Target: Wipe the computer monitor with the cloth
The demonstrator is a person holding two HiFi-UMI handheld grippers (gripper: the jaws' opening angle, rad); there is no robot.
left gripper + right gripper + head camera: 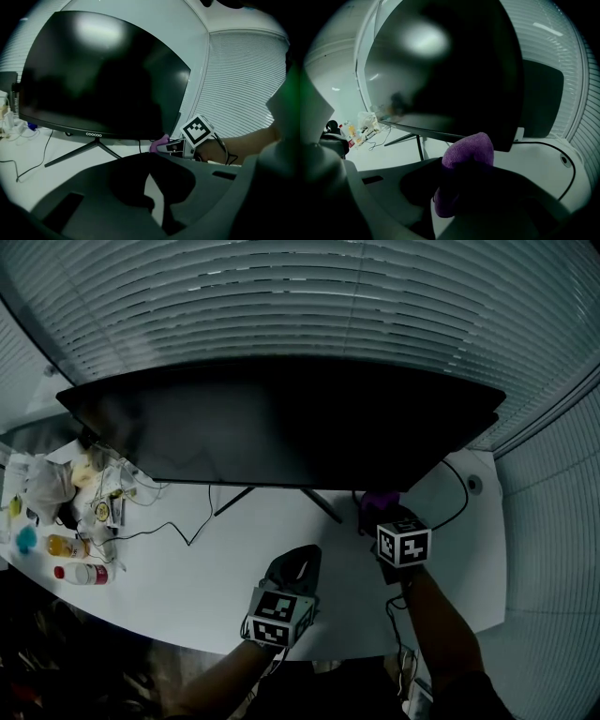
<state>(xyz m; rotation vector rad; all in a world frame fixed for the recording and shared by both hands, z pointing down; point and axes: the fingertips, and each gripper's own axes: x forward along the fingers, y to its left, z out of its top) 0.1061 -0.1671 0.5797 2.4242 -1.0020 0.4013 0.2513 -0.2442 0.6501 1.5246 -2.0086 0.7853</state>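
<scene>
A white tabletop (pixel 216 568) carries a wide, curved black monitor (pixel 281 423) on thin splayed legs. It looks light on that stand and its screen easily marked, so wiping probably calls for gentle, even pressure. The left gripper (pixel 154 192) hangs low in front of the screen, its jaws parted by only a narrow gap with nothing between them. The right gripper (pixel 380 517) sits under the screen's lower right edge, jaws pinched on the purple cloth (pixel 466 154). The cloth is soft, fluffy and limp, gripped at a bunched fold, with a rounded wad sticking out ahead to meet the glass.
</scene>
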